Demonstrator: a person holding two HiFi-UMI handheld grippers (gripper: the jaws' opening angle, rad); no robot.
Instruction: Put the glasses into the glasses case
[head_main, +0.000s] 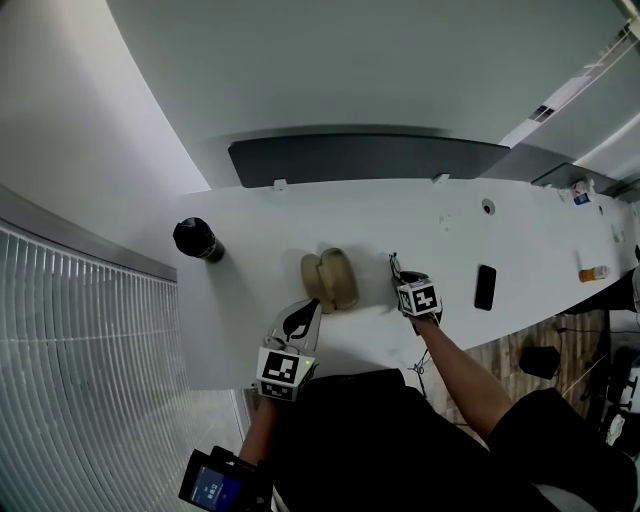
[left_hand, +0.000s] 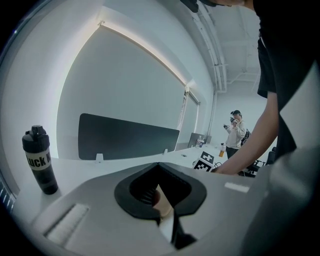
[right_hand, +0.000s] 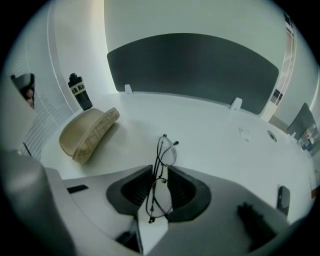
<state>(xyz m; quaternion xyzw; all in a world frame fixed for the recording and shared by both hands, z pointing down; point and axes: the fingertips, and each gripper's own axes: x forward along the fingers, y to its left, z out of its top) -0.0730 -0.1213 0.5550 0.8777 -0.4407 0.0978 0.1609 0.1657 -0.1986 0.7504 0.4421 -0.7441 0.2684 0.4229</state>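
Black bottle (head_main: 198, 240) left of tan case (head_main: 331, 280), phone (head_main: 485, 287) right, dark panel (head_main: 370, 158) behind

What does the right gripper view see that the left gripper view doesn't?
Only the right gripper view: the glasses between its jaws, the whole case, a phone. Only the left gripper view: a person standing far off and an arm. Both: the bottle, the dark panel, the table.
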